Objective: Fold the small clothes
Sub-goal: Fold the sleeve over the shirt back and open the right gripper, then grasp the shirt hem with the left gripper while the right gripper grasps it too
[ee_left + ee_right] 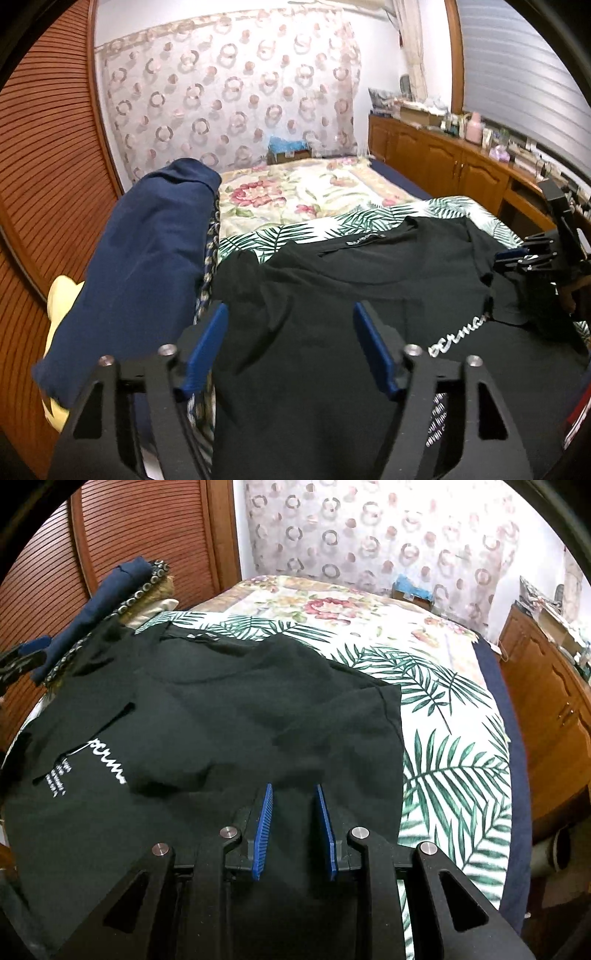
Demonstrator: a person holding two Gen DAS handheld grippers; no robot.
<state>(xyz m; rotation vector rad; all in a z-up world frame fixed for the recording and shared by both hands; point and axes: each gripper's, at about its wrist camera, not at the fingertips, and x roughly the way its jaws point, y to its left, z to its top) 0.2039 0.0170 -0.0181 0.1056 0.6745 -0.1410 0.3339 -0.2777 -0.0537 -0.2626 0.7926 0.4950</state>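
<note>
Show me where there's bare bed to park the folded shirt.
Free: the floral bedspread between the black shirt and the curtain; also the palm-leaf sheet between the shirt's edge and the cabinets. Crowded: the side by the louvered door, stacked with navy clothes.

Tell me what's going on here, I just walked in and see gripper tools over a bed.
A person holds a gripper in each hand over a black T-shirt spread on the palm-leaf sheet of the bed. The shirt looks partly folded, with one side laid over its white lettering. The left gripper is wide open, and the right gripper is open too; neither grips cloth. A navy garment lies at the left.
</note>
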